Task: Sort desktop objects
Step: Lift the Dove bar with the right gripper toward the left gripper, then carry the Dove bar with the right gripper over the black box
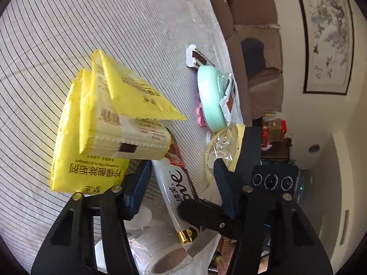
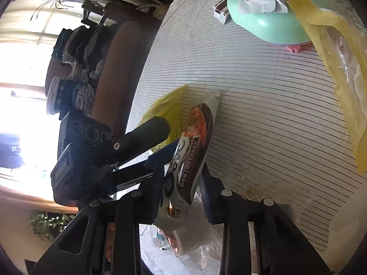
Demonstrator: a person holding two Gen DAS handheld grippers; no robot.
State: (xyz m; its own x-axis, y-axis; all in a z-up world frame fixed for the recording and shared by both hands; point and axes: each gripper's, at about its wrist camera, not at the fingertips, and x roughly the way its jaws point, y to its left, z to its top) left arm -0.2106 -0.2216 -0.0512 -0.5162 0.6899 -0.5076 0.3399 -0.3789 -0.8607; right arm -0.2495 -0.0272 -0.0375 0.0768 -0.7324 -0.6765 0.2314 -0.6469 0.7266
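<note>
A white and brown chocolate bar packet (image 2: 191, 160) sits between the fingers of my right gripper (image 2: 183, 176), which is shut on it. The same packet (image 1: 174, 183) runs across the left wrist view, with the right gripper's black finger (image 1: 206, 213) on it. My left gripper (image 1: 179, 181) is open; its fingers straddle the packet without touching it. Yellow detergent sachets (image 1: 110, 123) lie stacked on the striped cloth (image 1: 68, 45) just ahead of the left finger. A mint green dish (image 1: 211, 98) holds a small snack packet (image 1: 229, 96).
A yellow-edged clear bag (image 2: 339, 73) lies beside the dish. Another small packet (image 1: 195, 57) lies beyond the dish. A pink item (image 1: 199, 112) peeks from under the dish. A tape roll (image 1: 160, 252) sits below my left gripper. A brown sofa (image 1: 252, 34) borders the table.
</note>
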